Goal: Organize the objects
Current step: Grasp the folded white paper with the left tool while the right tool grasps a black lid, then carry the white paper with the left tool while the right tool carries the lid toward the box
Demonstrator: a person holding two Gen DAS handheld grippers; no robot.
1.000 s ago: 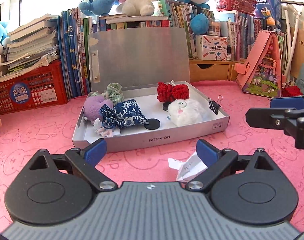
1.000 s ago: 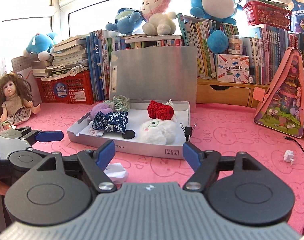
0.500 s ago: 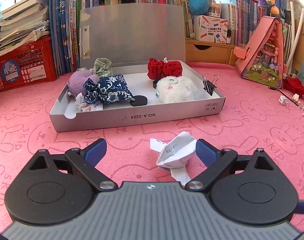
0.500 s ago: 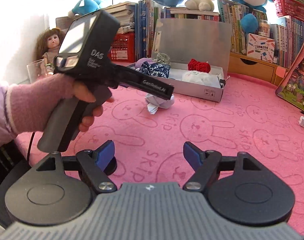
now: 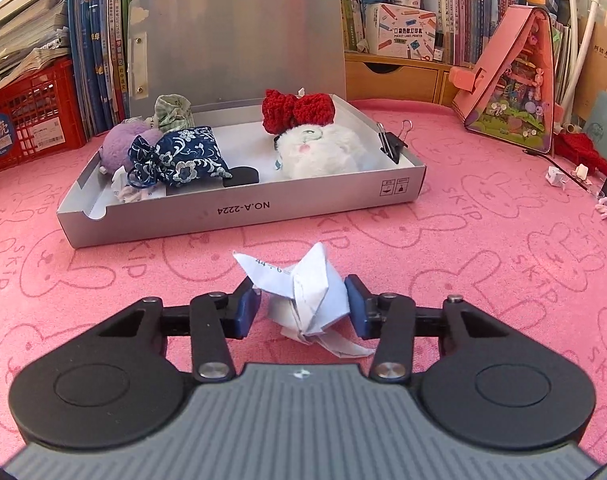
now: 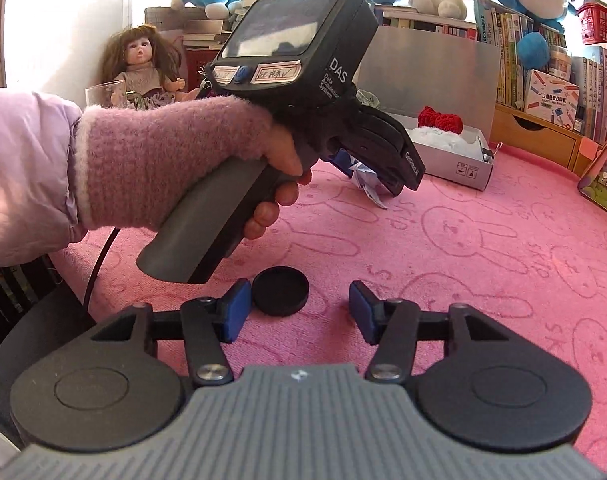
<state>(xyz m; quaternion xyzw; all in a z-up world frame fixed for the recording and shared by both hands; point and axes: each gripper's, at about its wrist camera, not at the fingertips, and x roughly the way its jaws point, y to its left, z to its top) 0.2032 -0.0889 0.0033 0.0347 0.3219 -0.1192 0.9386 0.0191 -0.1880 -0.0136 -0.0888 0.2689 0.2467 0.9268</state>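
Crumpled paper (image 5: 303, 296) sits right between the left gripper (image 5: 301, 308) pads, which have just been closing on it, box (image 5: 239, 216) straight ahead.

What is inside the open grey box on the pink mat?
The grey box holds a blue floral pouch, purple plush, green pouch, red knit bow, white plush, black disc. Anything beneath them is hidden.
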